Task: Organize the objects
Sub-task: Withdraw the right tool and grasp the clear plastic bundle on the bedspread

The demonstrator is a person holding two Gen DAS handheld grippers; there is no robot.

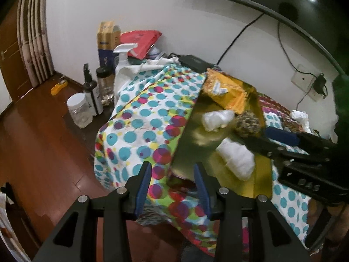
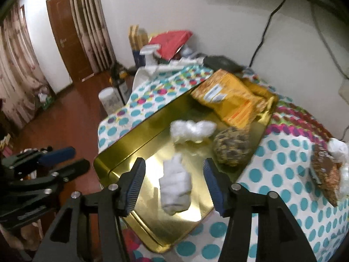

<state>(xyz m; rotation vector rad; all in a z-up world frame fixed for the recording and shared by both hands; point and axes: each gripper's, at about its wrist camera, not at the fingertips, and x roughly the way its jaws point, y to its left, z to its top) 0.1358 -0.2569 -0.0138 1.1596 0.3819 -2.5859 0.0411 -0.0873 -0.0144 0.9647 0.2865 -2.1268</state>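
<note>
A gold metal tray (image 2: 135, 135) lies on a table covered with a dotted cloth (image 2: 283, 174). In it are an orange snack packet (image 2: 226, 100), a crumpled clear bag (image 2: 192, 131), a brown speckled pouch (image 2: 233, 148) and a white wrapped bundle (image 2: 175, 187). My right gripper (image 2: 173, 163) is open above the bundle, its pads clear of it. In the left wrist view the tray (image 1: 196, 135) shows its near corner by my open left gripper (image 1: 172, 172), with nothing pressed between the pads. The right gripper (image 1: 268, 140) reaches in from the right there.
A brown packet (image 2: 325, 174) and white plastic (image 2: 338, 148) lie on the cloth right of the tray. Left of the table stand a clear jar (image 1: 79, 111), dark bottles (image 1: 91, 91) and a spray bottle (image 1: 123, 59). A box (image 1: 106, 41) and red bag (image 1: 141, 41) sit behind.
</note>
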